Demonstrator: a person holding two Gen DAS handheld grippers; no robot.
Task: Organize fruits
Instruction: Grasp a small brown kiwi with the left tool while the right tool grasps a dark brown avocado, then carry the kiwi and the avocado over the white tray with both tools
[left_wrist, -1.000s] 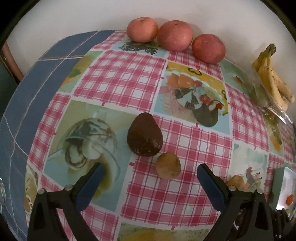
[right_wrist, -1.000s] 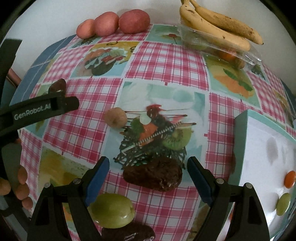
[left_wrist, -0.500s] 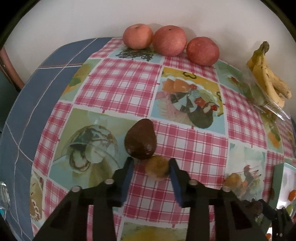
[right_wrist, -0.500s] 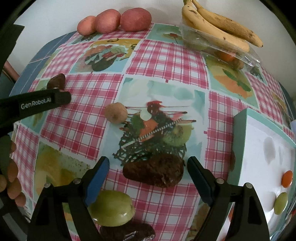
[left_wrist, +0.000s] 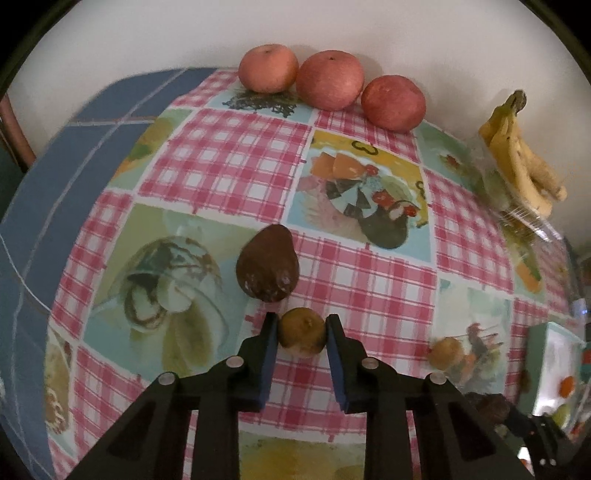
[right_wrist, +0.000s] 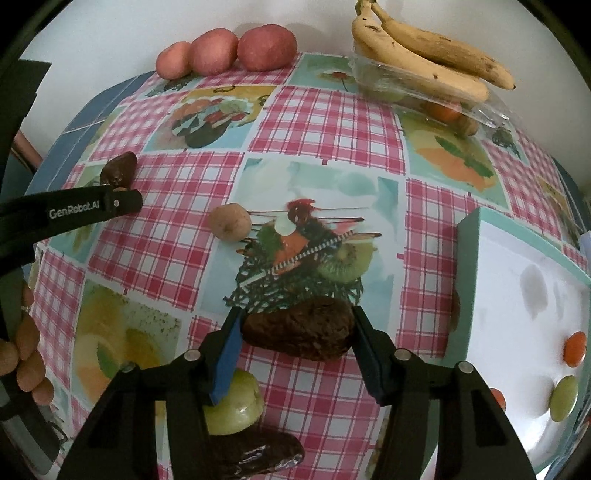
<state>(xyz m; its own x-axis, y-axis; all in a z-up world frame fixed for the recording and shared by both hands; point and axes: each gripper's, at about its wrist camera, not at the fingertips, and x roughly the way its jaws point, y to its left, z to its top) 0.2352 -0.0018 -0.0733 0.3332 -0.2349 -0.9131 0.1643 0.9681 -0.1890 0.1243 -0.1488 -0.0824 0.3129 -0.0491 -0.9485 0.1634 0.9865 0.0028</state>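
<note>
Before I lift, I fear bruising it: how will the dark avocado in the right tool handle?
The avocado looks overripe, so probably soft under the right tool. Held end to end, it might pivot. Its bumpy skin should limit slipping.

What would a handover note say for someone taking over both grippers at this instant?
Left gripper: shut on the small brown fruit, just in front of a dark avocado.
Right gripper: shut on another dark avocado lying on the tablecloth.
Done, apparently: three apples lined along the wall, bananas on a clear container.
Left: a second small brown fruit, a green fruit and a third dark fruit near the right gripper are loose. A teal-rimmed box sits on the right.
</note>
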